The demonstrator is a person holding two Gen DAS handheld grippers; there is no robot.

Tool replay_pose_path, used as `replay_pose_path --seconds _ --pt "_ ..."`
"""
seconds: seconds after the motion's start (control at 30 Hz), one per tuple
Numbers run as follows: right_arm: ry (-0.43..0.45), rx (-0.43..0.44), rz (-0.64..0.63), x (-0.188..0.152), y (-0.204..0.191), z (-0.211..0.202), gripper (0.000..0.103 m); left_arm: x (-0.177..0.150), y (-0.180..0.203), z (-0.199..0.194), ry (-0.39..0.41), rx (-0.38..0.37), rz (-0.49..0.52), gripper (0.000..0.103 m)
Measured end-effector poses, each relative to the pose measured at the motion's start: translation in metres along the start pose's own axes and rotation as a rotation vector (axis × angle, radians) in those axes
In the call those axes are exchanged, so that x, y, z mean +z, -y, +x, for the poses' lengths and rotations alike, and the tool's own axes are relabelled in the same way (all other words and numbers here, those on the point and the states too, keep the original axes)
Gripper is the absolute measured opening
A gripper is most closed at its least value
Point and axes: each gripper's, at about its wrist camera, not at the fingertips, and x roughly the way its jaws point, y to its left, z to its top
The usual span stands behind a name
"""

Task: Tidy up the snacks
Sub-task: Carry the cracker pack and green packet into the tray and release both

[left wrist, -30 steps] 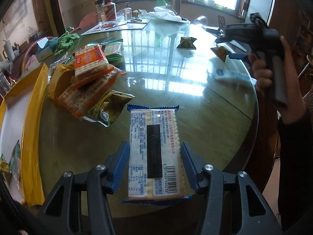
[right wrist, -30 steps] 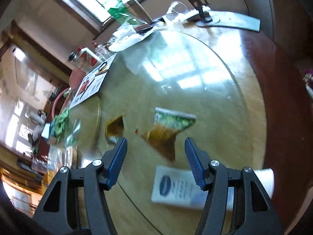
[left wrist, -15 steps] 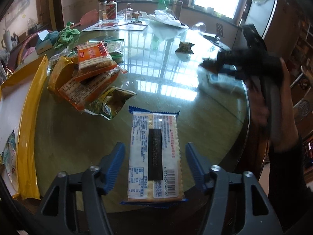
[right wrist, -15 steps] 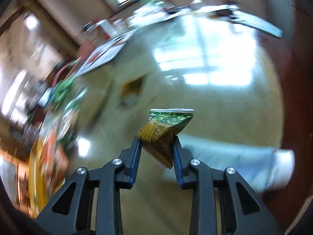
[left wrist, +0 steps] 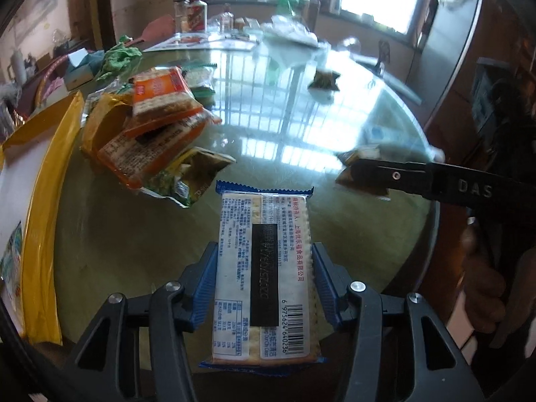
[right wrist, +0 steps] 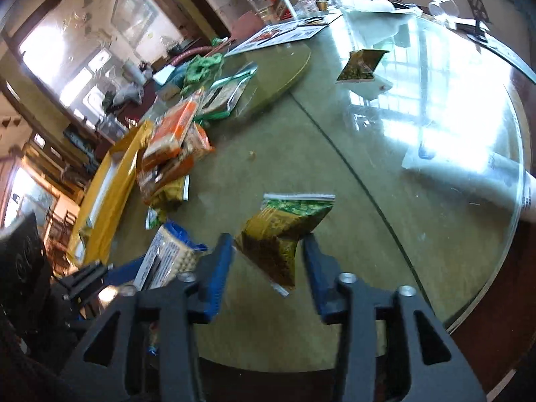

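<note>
Left gripper [left wrist: 263,276] clamping a blue-edged cracker pack [left wrist: 263,268] between both blue pads, pack lying lengthwise above the glass-topped round table [left wrist: 335,134]. Right gripper [right wrist: 268,258] gripping a green-and-gold snack packet [right wrist: 284,234] by its lower end, fingers closed narrowly on it, packet lifted over the glass. Orange cracker packs [left wrist: 157,124] lying piled just beside a yellow tray [left wrist: 40,201]. Second green packet [right wrist: 360,67] resting well apart, farther across the table.
</note>
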Motion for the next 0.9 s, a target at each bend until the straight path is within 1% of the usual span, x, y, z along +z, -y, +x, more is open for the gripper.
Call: replay_pose_path --seconds 0.03,0.1,0.2,0.23,0.27,0.3,0.53,0.67,0.7,0.8,0.9 --pt "0.008 0.007 0.013 0.004 0.001 0.001 0.056 -0.001 -0.003 -0.007 0.022 -0.021 -0.012 0.054" --pt "0.011 0.013 0.038 0.009 0.001 0.004 0.056 -0.002 -0.007 -0.017 0.061 -0.036 -0.028 0.054" --pt "0.006 -0.018 0.058 0.011 0.0 0.01 0.055 -0.003 -0.016 -0.029 0.098 -0.054 -0.067 0.054" --pt "0.008 -0.013 0.064 0.011 0.0 0.01 0.054 -0.003 -0.017 -0.031 0.105 -0.058 -0.075 0.054" --pt "0.003 -0.006 0.067 0.011 0.0 0.011 0.048 -0.003 -0.019 -0.034 0.117 -0.064 -0.085 0.054" --pt "0.001 -0.003 0.072 0.012 0.001 0.011 0.045 -0.004 -0.023 -0.039 0.132 -0.074 -0.095 0.054" --pt "0.004 0.001 0.04 0.012 -0.011 0.011 0.041 -0.007 -0.04 -0.055 0.179 -0.095 -0.158 0.054" --pt "0.064 0.024 -0.039 0.015 -0.043 -0.004 0.041 -0.009 -0.056 -0.074 0.221 -0.095 -0.208 0.054" --pt "0.079 0.047 -0.07 0.015 -0.057 -0.009 0.041 -0.008 -0.059 -0.078 0.231 -0.097 -0.221 0.054" --pt "0.089 0.125 -0.146 0.014 -0.092 -0.011 0.041 -0.006 -0.087 -0.101 0.287 -0.096 -0.304 0.054" --pt "0.093 0.21 -0.226 0.017 -0.132 -0.006 0.041 -0.007 -0.123 -0.122 0.356 -0.037 -0.388 0.054"
